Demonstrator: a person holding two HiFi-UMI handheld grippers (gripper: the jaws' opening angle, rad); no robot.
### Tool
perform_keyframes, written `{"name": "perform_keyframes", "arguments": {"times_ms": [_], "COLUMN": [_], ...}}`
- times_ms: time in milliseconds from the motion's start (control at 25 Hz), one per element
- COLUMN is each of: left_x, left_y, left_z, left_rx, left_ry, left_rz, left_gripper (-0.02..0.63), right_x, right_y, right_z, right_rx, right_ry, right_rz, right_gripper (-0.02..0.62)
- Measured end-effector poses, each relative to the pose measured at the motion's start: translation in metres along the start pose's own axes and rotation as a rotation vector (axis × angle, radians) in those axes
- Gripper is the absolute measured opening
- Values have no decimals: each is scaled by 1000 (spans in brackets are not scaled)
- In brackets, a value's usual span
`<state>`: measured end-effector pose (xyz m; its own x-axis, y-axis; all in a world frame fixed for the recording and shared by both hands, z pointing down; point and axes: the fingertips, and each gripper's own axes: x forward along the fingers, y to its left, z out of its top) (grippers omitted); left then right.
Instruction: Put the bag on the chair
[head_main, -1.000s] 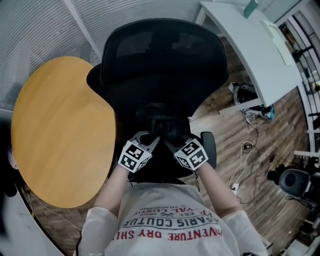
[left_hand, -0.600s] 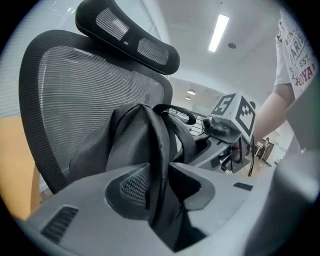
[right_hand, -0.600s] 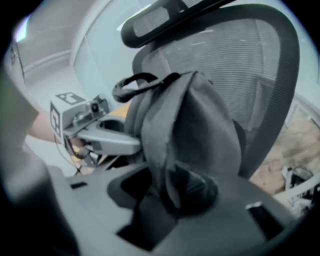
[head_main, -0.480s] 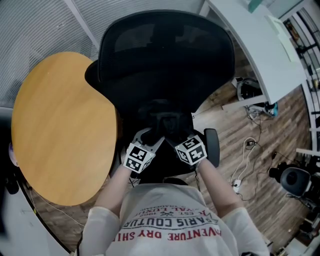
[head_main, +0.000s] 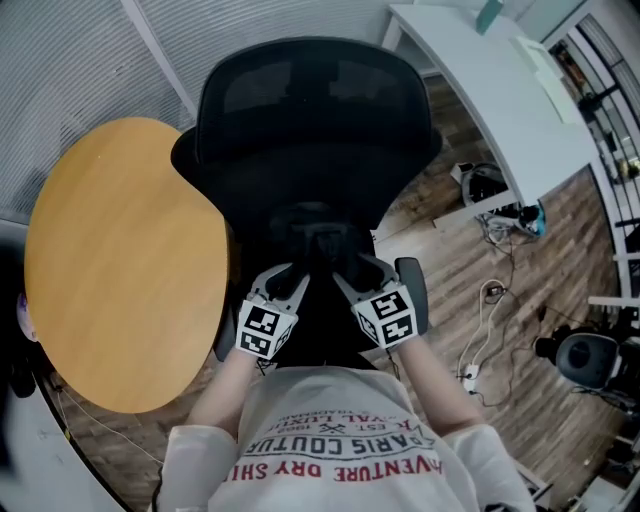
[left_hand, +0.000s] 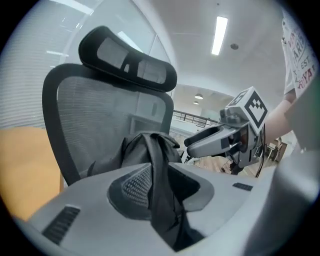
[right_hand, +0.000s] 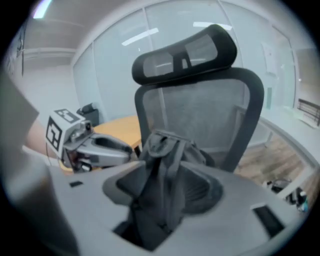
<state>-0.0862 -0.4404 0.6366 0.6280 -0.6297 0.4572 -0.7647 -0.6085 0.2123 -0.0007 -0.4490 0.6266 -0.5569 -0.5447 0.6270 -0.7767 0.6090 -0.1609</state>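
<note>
Head cam overhead; gripper views close, facing chair (head_main: 320, 130) (all share)

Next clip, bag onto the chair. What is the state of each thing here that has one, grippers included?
bag: on the chair, slumped against the backrest.
chair: upright, carrying the bag.
left gripper: open; jaws just opened, then narrowed a little; a bag strap lies between them, not pinched.
right gripper: open wide; jaws have just been opening; a strap lies between them, not pinched.
</note>
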Motion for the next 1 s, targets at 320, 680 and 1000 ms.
{"name": "perform_keyframes", "arguments": {"times_ms": [320, 680, 1000], "left_x": [-38, -81, -103], "left_y": [-32, -77, -98], "left_z": [60, 144, 186], "left_rx": [92, 255, 240], "left_ry": [-135, -274, -333], "left_rz": [37, 68, 56], "left_gripper": [31, 28, 28], "right_x": [-58, -133, -163], "right_y": [21, 40, 42], "right_z": [44, 120, 139], "right_rx": [-136, -228, -237], "right_ry": [-160, -428, -509], "right_rz": [-4, 33, 41], "right_gripper": [35, 28, 26]}}
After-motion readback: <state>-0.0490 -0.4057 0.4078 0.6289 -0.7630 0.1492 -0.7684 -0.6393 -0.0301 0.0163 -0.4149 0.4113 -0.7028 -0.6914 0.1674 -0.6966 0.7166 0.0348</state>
